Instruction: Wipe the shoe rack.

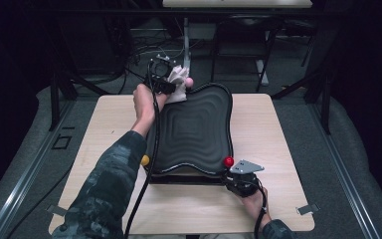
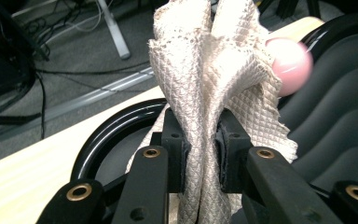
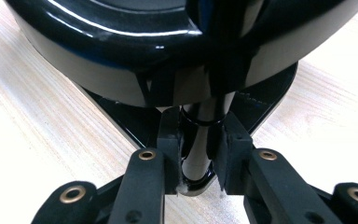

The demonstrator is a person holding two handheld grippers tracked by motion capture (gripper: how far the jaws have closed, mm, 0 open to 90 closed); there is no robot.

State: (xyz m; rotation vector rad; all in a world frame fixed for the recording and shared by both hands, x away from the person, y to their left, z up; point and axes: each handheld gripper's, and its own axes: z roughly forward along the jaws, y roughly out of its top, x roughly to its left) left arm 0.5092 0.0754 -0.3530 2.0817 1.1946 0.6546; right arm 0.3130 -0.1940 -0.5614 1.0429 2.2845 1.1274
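Observation:
A black tray (image 1: 194, 130) with a rippled surface lies in the middle of the wooden table (image 1: 273, 144). Over its far left corner my left gripper (image 1: 167, 82) is shut on a bunched white textured cloth (image 1: 180, 80), which stands up between the pads (image 2: 214, 88). A pink ball (image 2: 286, 63) sits just behind the cloth on the tray's rim (image 2: 105, 128). At the tray's near right corner my right gripper (image 1: 239, 180) is shut on a slim pale post (image 3: 196, 161) under the tray's edge (image 3: 121, 42). A red ball (image 1: 228, 161) tops that corner.
A yellow ball (image 1: 144, 160) marks the tray's near left corner, beside the person's camouflage sleeve (image 1: 109, 189). Metal clips (image 1: 307, 209) sit at the table's near corners. Beyond the far edge lie cables and frame legs (image 1: 186, 40) on a dark floor.

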